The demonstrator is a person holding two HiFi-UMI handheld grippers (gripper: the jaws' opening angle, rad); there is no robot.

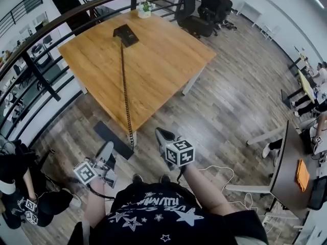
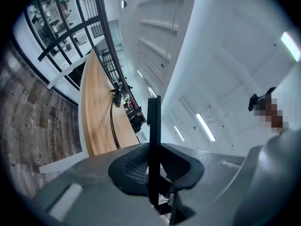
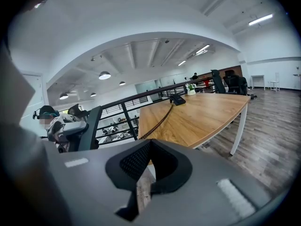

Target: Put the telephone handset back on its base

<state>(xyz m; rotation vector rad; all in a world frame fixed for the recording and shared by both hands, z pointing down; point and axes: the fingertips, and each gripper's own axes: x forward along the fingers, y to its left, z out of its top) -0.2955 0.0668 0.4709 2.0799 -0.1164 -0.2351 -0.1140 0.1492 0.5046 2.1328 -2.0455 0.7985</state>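
Observation:
The black phone base (image 1: 125,34) sits at the far side of the wooden table (image 1: 163,60). Its coiled cord (image 1: 125,86) runs across the top and drops over the near edge to a flat dark handset (image 1: 120,146) held off the table, above the floor. My left gripper (image 1: 106,149) is shut on that handset, which the left gripper view shows edge-on as a thin black bar (image 2: 154,121) between the jaws. My right gripper (image 1: 163,135) hangs beside it near the table's edge, shut on nothing. The right gripper view shows the base (image 3: 177,99) and cord (image 3: 160,121) far ahead.
A dark railing (image 1: 46,29) curves round the table's left and back. A small plant pot (image 1: 145,9) stands at the far table edge, with office chairs (image 1: 204,14) behind. Another person (image 1: 20,188) stands at lower left. A desk with an orange cloth (image 1: 302,175) is at right.

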